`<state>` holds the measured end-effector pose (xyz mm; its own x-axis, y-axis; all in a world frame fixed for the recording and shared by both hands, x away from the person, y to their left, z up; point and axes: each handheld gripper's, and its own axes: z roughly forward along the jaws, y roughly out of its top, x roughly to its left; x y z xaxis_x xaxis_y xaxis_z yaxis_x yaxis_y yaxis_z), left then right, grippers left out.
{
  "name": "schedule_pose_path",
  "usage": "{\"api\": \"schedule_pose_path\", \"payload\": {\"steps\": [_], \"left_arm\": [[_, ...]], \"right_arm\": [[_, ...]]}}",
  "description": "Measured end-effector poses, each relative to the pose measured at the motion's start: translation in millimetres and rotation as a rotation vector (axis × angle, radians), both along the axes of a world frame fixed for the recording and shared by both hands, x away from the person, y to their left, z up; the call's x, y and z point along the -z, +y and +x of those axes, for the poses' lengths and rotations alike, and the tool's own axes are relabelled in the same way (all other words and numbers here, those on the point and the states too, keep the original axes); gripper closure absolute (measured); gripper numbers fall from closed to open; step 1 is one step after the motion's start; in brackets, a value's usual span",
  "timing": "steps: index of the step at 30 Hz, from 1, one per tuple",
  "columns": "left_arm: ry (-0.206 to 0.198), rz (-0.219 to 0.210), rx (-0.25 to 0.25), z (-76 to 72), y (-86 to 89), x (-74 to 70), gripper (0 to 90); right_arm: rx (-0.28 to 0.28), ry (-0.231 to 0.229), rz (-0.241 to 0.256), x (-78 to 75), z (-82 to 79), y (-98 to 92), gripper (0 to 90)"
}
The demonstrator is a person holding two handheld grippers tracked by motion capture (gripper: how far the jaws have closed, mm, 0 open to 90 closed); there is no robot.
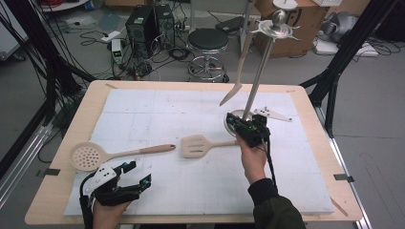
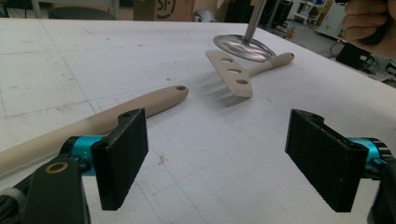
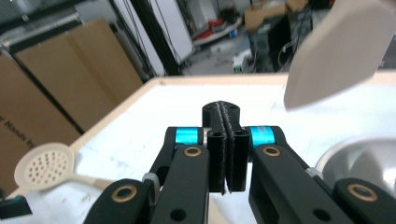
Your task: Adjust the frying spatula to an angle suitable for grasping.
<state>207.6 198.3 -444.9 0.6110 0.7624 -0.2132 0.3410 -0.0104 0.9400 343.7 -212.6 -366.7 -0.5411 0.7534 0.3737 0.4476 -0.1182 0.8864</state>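
Though near, skimmer (image 2: 93, 121) outside left tongs (image 2: 217, 156).

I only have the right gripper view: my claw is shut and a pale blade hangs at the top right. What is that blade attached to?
Observer: It is a long pale spoon that hangs from the top disc of a tall metal stand.
Operator: What is the left claw doing?
Observer: The left claw is open and grips nothing, on the person's side of the skimmer handle.
Operator: I can see the skimmer. Is there anything else on the mat?
Observer: A slotted spatula lies flat between the skimmer's handle and the stand, with its handle pointing toward the stand.
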Motion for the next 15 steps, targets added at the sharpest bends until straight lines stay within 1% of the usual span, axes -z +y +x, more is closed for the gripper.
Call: {"api": "schedule_pose_path", "payload": {"steps": [1, 3, 12, 15], "left_arm": [[0.001, 0.002, 0.000, -0.1, -0.2, 0.0, 21.8], [-0.001, 0.002, 0.001, -0.5, -0.1, -0.1, 21.8], [-0.001, 0.000, 0.002, -0.6, 0.0, -0.1, 21.8], [0.003, 0.002, 0.004, -0.5, -0.6, 0.4, 21.8]], "right_arm": [[-0.010, 0.018, -0.003, 1.8, 1.0, 1.9, 89.3], [-0.023, 0.038, -0.012, 5.2, 3.2, 5.7, 89.3], [-0.070, 0.107, -0.027, 17.8, 9.1, 19.8, 89.5], [-0.072, 0.132, -0.031, 20.5, 9.5, 22.1, 89.5]]}}
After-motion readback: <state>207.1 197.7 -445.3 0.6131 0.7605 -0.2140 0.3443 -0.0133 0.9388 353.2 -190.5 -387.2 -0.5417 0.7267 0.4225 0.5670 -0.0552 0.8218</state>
